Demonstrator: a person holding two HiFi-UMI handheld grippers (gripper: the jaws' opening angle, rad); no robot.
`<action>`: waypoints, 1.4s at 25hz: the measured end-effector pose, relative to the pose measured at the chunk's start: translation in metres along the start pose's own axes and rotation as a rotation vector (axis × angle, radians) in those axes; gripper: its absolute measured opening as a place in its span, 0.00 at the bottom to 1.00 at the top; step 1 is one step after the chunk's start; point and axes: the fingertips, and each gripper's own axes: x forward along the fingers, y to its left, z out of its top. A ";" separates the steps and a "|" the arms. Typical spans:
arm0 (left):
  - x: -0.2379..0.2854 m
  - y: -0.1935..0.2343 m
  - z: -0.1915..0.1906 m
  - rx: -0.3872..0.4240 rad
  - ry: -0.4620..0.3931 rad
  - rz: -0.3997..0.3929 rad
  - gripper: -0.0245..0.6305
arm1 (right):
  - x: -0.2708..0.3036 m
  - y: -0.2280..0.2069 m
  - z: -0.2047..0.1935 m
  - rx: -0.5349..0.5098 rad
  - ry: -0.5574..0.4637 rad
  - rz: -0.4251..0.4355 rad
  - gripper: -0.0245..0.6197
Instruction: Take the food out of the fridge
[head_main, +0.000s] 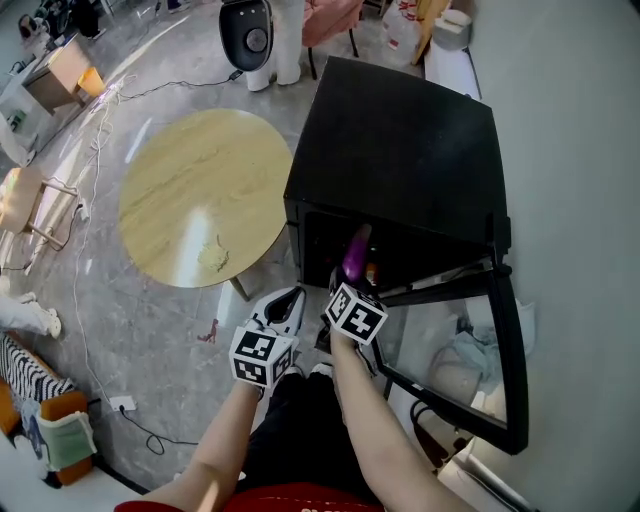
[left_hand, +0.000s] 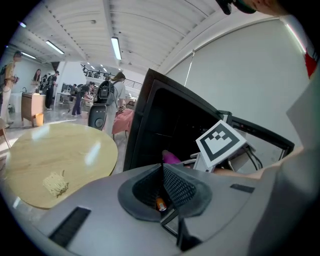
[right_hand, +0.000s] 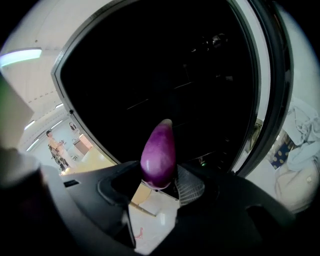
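The black fridge (head_main: 400, 150) stands with its glass door (head_main: 500, 350) swung open to the right. My right gripper (head_main: 352, 272) is shut on a purple eggplant (head_main: 355, 255) just in front of the fridge opening. In the right gripper view the eggplant (right_hand: 159, 152) sticks up between the jaws of that gripper (right_hand: 162, 177), with the dark fridge interior behind it. My left gripper (head_main: 290, 300) hangs beside it on the left, jaws together and holding nothing (left_hand: 162, 169). A small orange item (head_main: 371, 272) lies inside the fridge.
A round wooden table (head_main: 200, 190) stands left of the fridge with a small clump of noodles (head_main: 212, 258) on it. A black-and-white appliance (head_main: 247, 35) and a cable (head_main: 100, 250) are on the floor. Pale bags (head_main: 462, 358) show behind the door glass.
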 end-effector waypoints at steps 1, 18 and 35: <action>-0.002 0.000 0.003 -0.003 -0.002 0.001 0.06 | -0.006 0.003 0.001 0.001 -0.002 0.007 0.37; -0.060 -0.025 0.022 -0.005 -0.013 0.006 0.06 | -0.106 0.046 -0.020 -0.071 0.028 0.147 0.37; -0.105 0.016 0.022 -0.038 -0.049 0.111 0.06 | -0.123 0.124 -0.059 -0.162 0.123 0.305 0.37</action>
